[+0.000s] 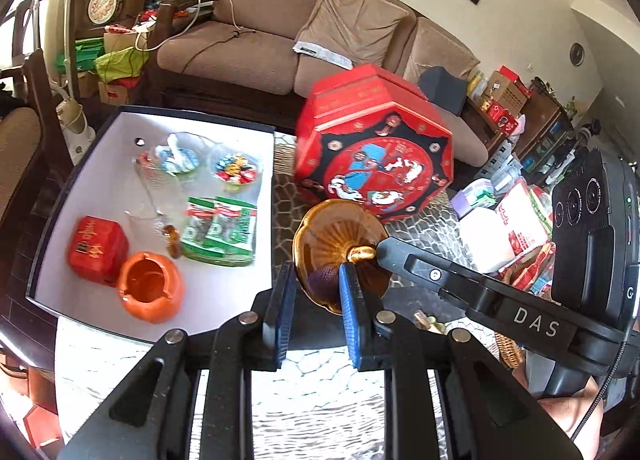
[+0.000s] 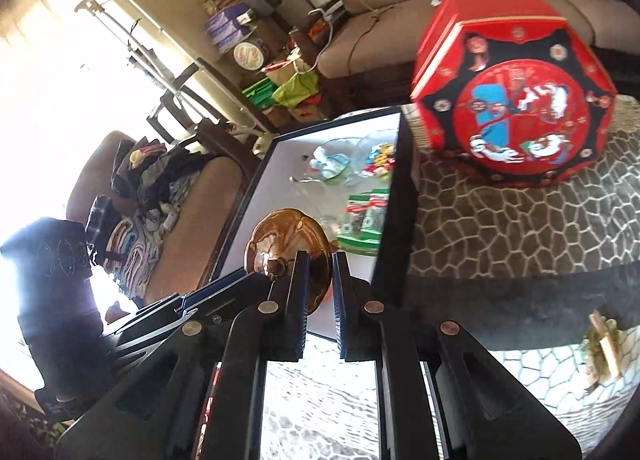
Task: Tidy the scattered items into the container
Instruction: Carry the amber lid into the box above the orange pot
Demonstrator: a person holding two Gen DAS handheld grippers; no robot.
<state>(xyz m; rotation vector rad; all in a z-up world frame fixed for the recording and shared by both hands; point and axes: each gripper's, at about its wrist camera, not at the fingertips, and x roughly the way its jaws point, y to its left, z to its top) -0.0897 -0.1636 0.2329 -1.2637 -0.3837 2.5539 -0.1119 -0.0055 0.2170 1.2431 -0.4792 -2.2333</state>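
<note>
I am holding the amber dish between both grippers — it is sitting tilted in the air just beside the near right corner of the container, not yet inside. The left gripper is clenched on the dish's lower rim, blue pads pressing it. The right gripper is clamped on the opposite edge, jaws nearly together with the rim between them.

Progress, as I am judging it: well along. The white-floored container is already holding a red box, an orange ashtray, green packets, two clear cups of wrapped sweets and a small amber piece. The dish is the item in hand. Possibly left over — a small brass-coloured object lying on the patterned tablecloth. Whether the big red octagonal tin counts as scattered, I cannot tell.

Hard to read: the dish's knob is partly covered by the right gripper's finger; the dark patch by the left pad is unclear; window glare is washing out the right view's left side.
</note>
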